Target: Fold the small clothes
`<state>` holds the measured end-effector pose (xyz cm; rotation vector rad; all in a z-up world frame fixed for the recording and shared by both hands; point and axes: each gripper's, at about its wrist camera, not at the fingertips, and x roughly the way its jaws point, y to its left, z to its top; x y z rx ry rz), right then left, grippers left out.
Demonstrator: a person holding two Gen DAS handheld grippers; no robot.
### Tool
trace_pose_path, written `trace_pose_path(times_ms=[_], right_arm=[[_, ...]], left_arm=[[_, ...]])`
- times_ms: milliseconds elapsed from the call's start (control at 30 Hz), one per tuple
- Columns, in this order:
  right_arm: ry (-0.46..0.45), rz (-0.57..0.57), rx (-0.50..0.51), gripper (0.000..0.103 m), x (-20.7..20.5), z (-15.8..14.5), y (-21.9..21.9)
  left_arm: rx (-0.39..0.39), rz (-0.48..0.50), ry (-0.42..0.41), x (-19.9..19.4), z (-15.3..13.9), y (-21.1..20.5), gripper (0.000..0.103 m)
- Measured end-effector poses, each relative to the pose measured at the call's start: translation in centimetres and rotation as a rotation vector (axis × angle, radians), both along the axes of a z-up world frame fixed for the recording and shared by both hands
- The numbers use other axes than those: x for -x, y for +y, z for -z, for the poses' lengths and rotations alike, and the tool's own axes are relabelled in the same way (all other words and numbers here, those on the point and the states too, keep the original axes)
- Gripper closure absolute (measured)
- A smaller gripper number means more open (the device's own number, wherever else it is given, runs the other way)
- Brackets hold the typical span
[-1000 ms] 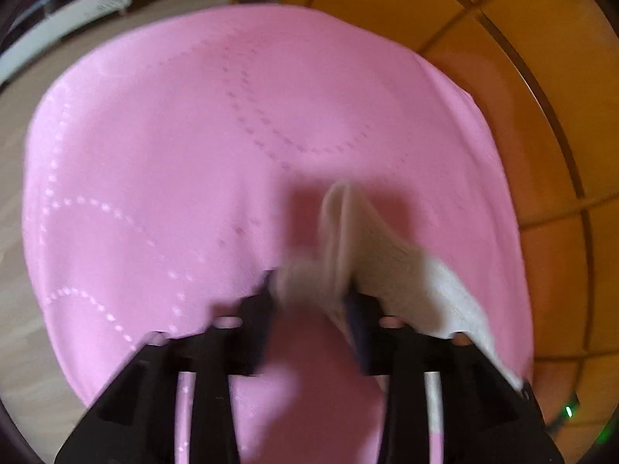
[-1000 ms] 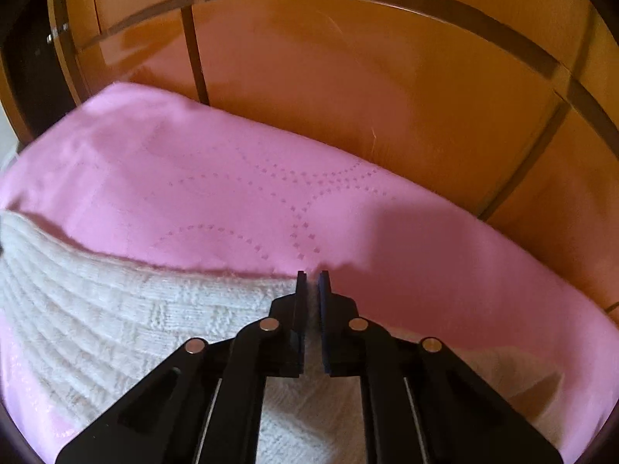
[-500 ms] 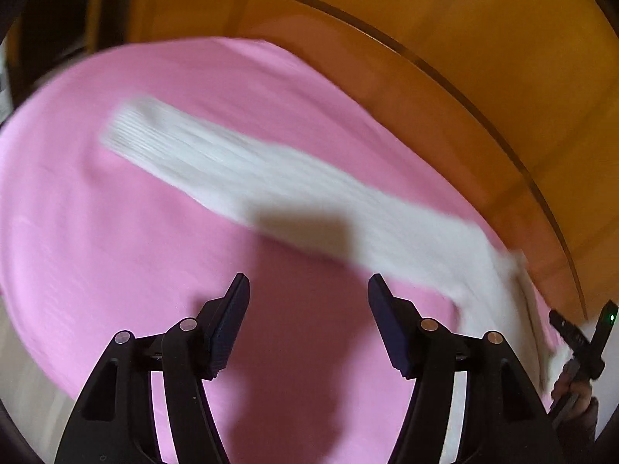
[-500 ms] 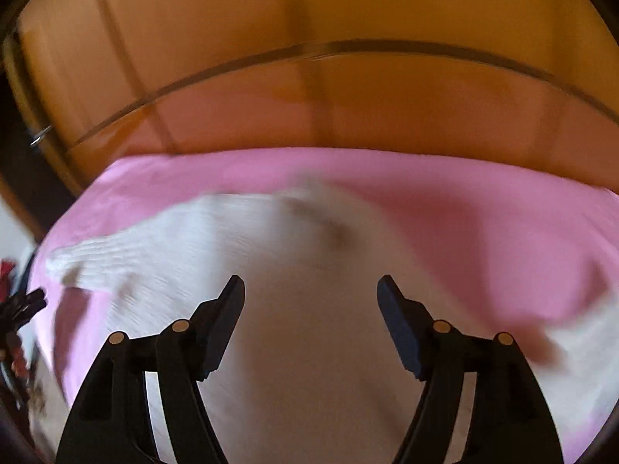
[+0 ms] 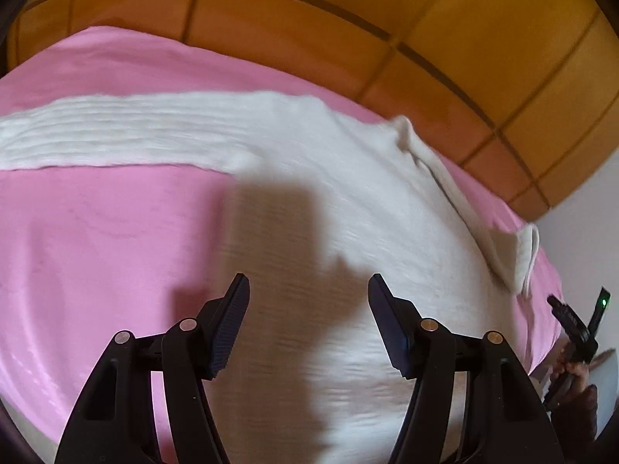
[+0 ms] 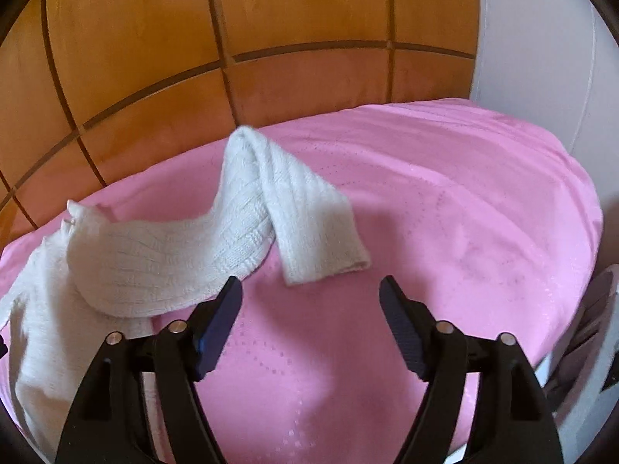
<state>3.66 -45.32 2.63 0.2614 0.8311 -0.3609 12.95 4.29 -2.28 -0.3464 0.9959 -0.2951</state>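
With both claws spread and empty, right gripper [image 6: 310, 319] having just opened wider, left gripper [image 5: 308, 321] hangs over the sweater [image 5: 348, 201], mid-frame on the pink sheet [image 5: 96, 251]. Risk: sleeve [image 6: 305, 212], doubled over upper-centre of the right view, gets folded in crooked.

Cream-white ribbed knit garment [image 6: 162, 255] on pink dotted-swirl bedspread [image 6: 464, 208], orange-brown gridded wooden headboard [image 6: 193, 38] behind.

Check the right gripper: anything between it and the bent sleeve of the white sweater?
Nothing visible. The right gripper is open and empty, jaws just opened, over bare pink bedsheet. The white knit sweater has its sleeve doubled over just beyond the fingertips.
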Motion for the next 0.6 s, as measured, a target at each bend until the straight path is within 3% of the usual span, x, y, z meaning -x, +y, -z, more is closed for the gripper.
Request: trace_pose_path(times_ms=[167,267,300,400,600], right_arm=[[0.076,-0.013,0.124,0.029,-4.6,3.9,-0.3],[0.133,-0.007,0.209,0.064,-7.3,6.4,-0.3],[0.136,0.0,0.206,0.093,-7.7,6.3,-0.8],[0.112,0.025,0.202,0.096,-7.7,4.6,-1.9],[-0.039,-0.006,0.194,0.096,-3.4,-3.6,-3.0]], left_arm=[[-0.05,0.08,0.007,1.2,-0.2,-3.6,0.04],[-0.063,0.114,0.023,1.2,-0.2,-4.1,0.04],[-0.056,0.132,0.03,1.2,-0.2,-4.7,0.04],[-0.015,0.219,0.024,1.0,-0.6,-6.3,0.04],[0.171,0.46,0.058,-1.9,-0.6,-12.8,0.038]])
